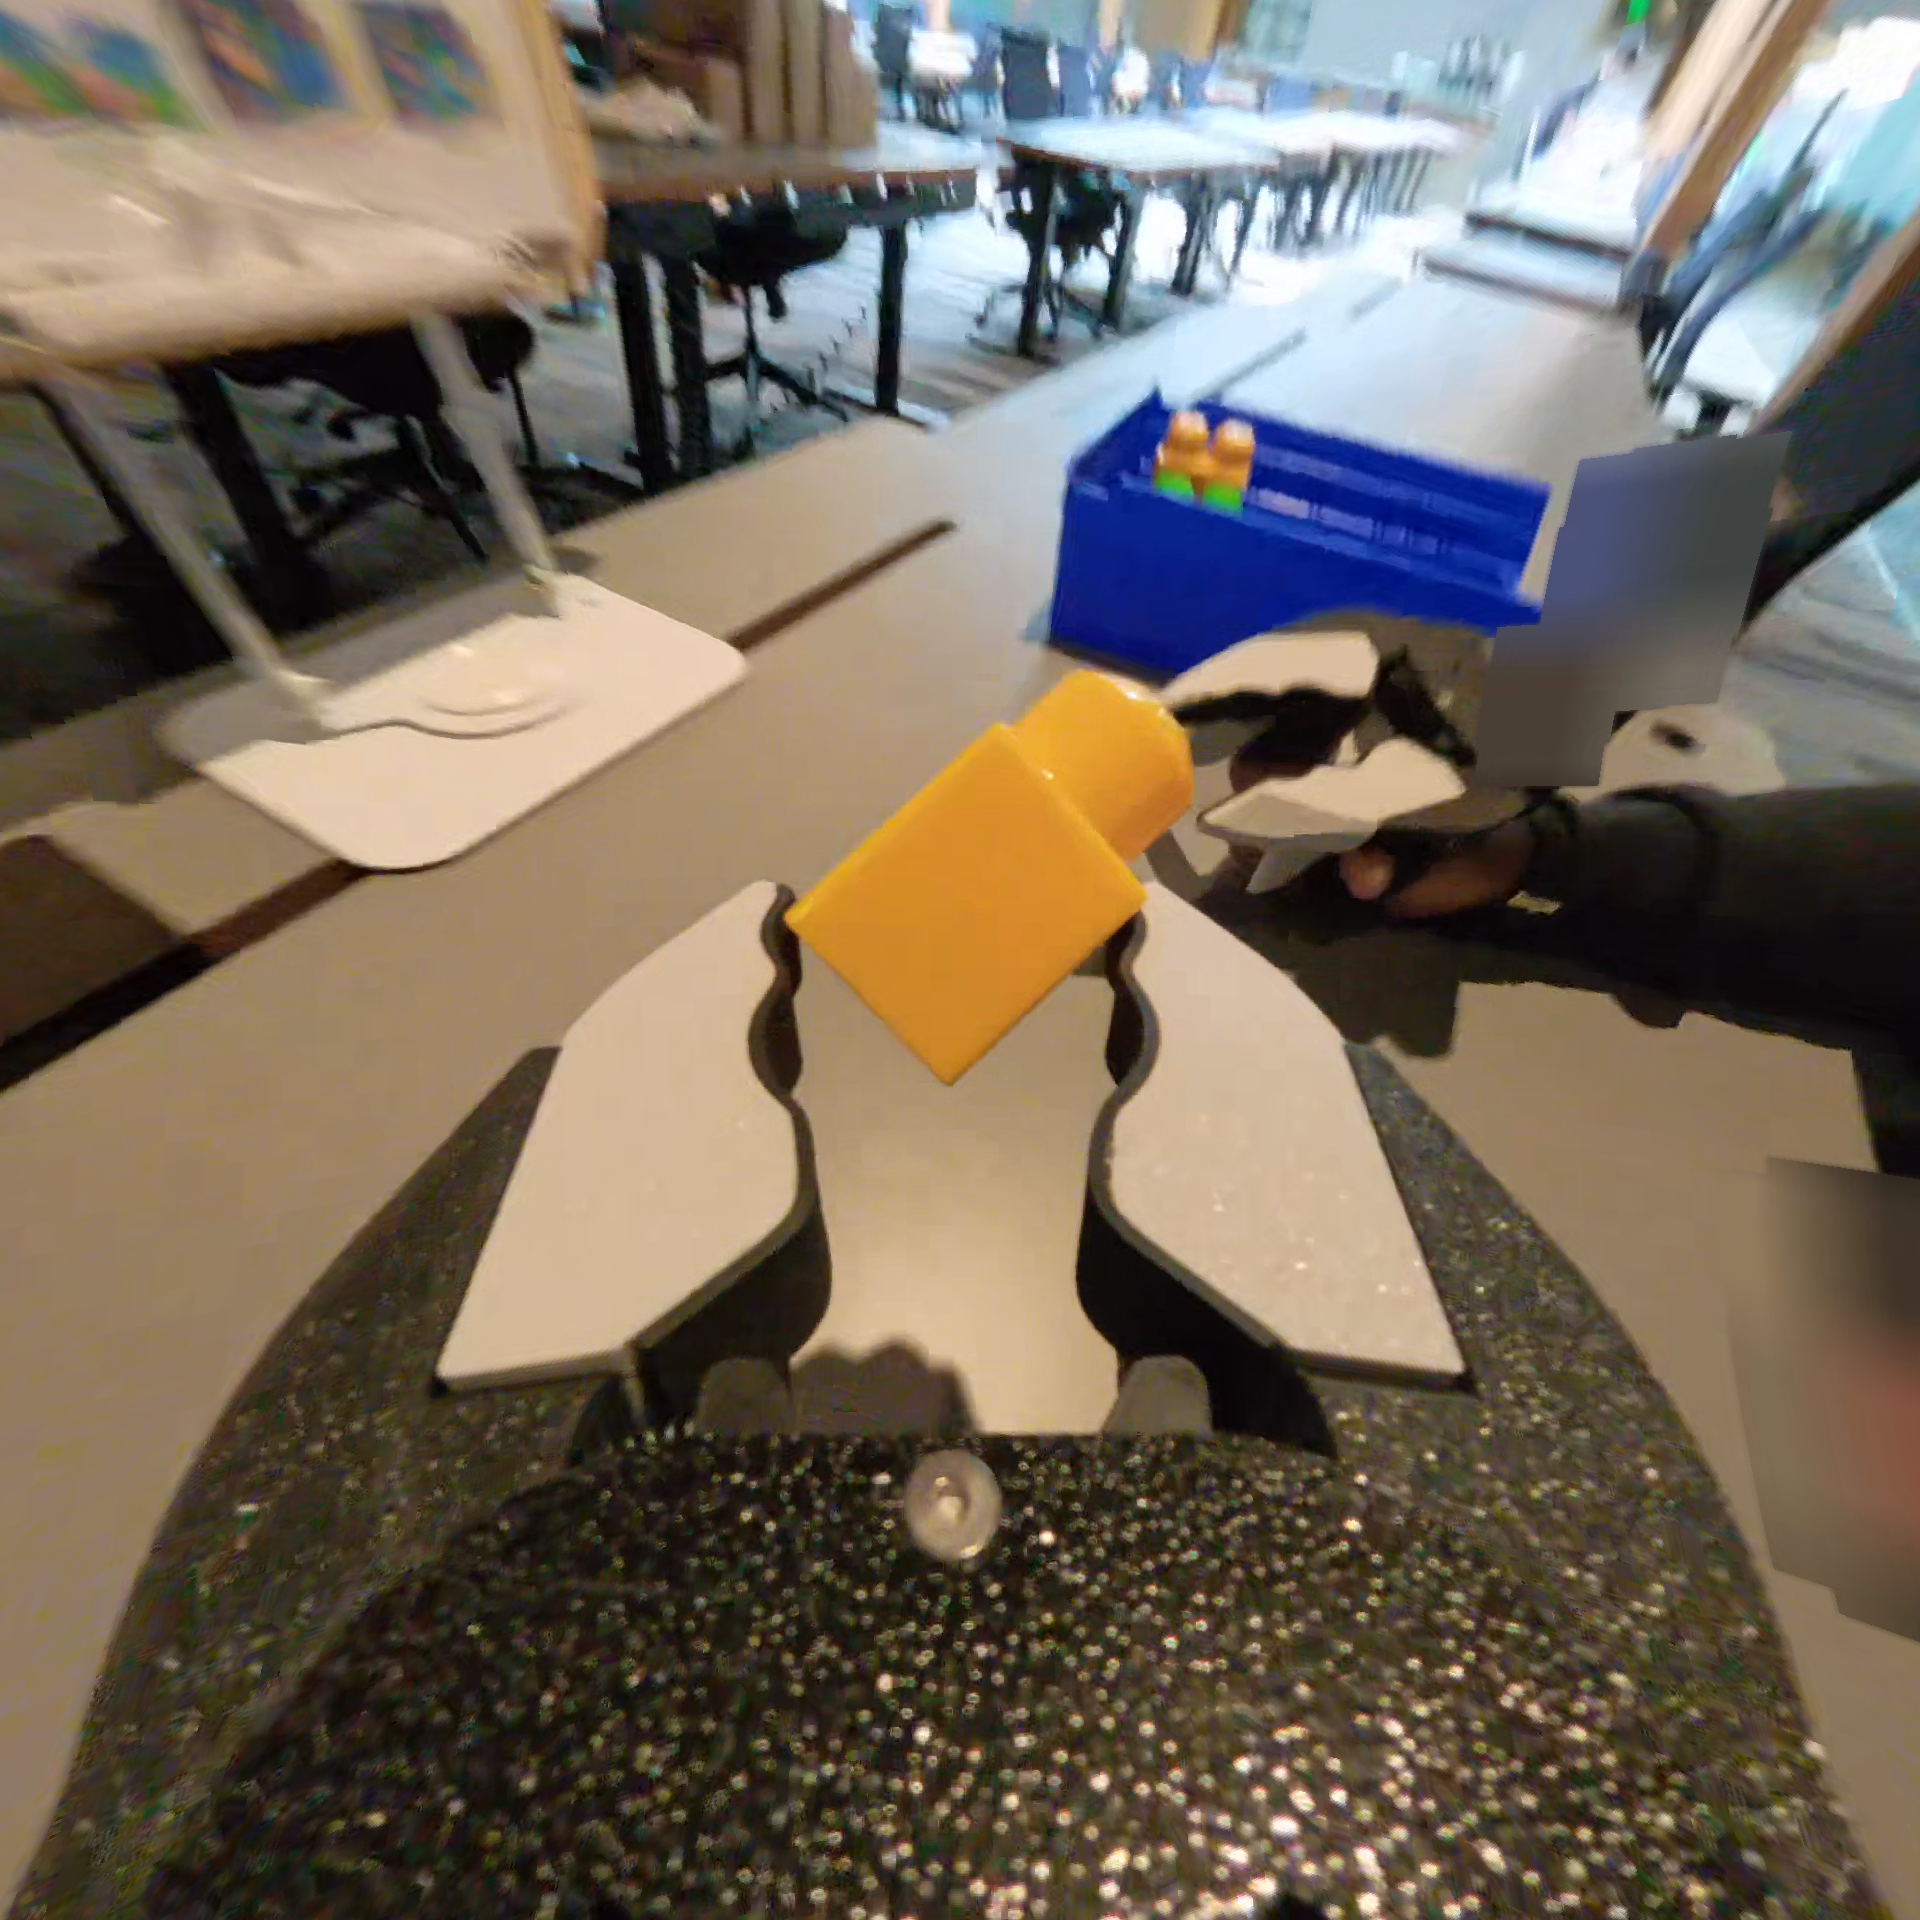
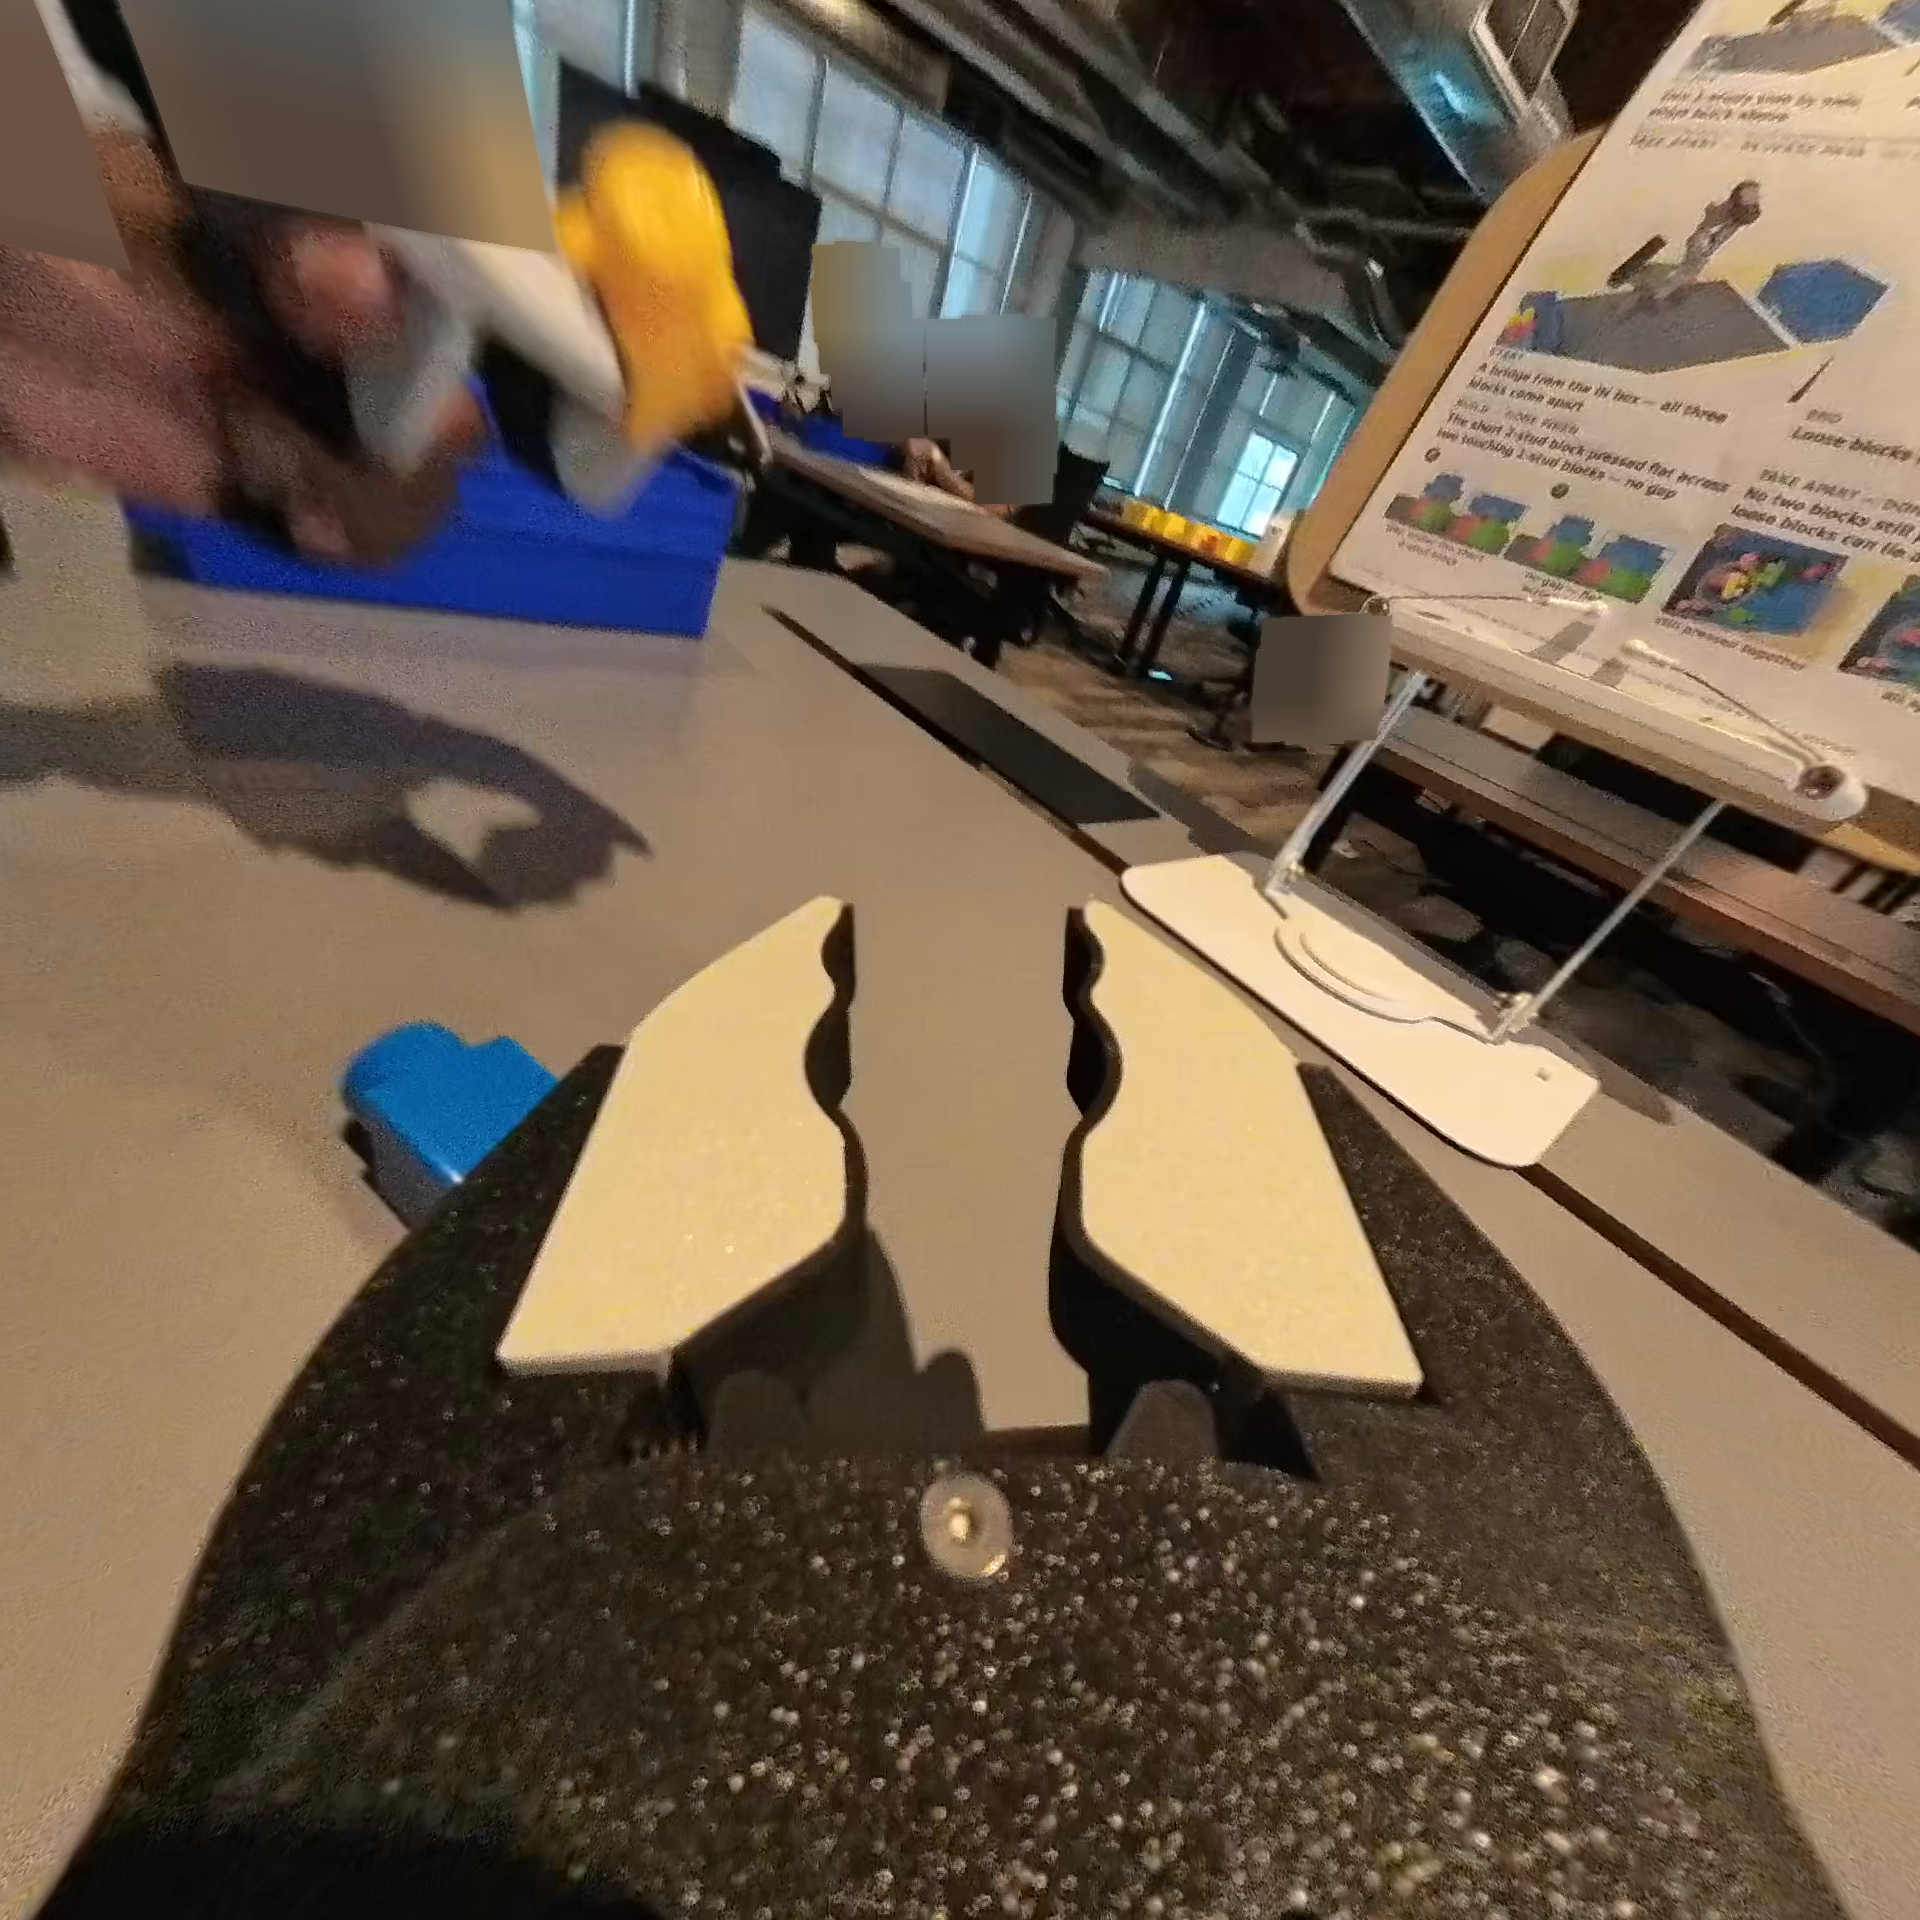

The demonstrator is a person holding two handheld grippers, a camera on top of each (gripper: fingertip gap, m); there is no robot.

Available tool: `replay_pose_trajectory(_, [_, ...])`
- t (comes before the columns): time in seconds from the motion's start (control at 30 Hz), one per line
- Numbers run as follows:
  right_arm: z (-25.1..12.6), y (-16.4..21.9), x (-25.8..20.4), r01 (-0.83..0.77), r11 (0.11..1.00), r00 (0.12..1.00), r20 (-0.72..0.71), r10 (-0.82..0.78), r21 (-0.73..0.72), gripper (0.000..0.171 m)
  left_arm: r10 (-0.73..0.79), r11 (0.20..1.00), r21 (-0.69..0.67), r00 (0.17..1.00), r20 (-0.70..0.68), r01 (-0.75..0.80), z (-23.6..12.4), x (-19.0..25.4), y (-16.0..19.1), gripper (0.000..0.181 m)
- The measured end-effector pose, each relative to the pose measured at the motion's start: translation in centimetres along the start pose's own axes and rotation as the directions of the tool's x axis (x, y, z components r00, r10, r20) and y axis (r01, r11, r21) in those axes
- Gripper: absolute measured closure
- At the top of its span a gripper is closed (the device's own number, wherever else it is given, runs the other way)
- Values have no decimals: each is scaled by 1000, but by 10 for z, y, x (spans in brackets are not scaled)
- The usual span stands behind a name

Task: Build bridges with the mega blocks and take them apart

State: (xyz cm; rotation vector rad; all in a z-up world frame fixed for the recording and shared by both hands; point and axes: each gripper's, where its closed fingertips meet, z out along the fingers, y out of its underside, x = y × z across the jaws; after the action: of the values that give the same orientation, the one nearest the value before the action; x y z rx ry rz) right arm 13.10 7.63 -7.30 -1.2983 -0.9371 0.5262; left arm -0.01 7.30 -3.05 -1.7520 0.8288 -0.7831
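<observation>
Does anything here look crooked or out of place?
Yes. The yellow block sits tilted between the left gripper fingers, its stud pointing up and away. A blue block lies alone on the table, outside the blue bin.

both wrist views skim low over the grey table (image 1: pixel 727 790), facing each other.

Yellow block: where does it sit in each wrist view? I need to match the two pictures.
Left wrist view: the yellow block sits centre frame, tilted, gripped at the left gripper fingertips.
Right wrist view: the yellow block is upper left, blurred, held up above the table.
Shared landmark: the blue bin, behind the block in both.
</observation>
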Motion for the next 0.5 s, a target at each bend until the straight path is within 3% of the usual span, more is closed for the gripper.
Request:
replay_pose_trajectory(0.1, [-6, -12, 0, -144, 988, 987, 74, 140, 48, 128, 138, 987, -87, 989, 46, -134, 60, 25, 22, 125])
replay_pose_trajectory(0.2, [-8, -6, -3, -239, 971, 960, 148, 236, 6, 126, 235, 963, -150, 971, 46, -226, 93, 47, 35, 124])
replay_pose_trajectory(0.33, [-9, 0, -11, -265, 964, 939, 223, 263, -24, 133, 324, 929, -220, 941, 99, -297, 106, 52, 44, 124])
replay_pose_trajectory(0.5, [-10, -5, -18, -320, 947, 904, 294, 311, -19, 131, 323, 925, -242, 941, 101, -292, 102, 46, 53, 124])
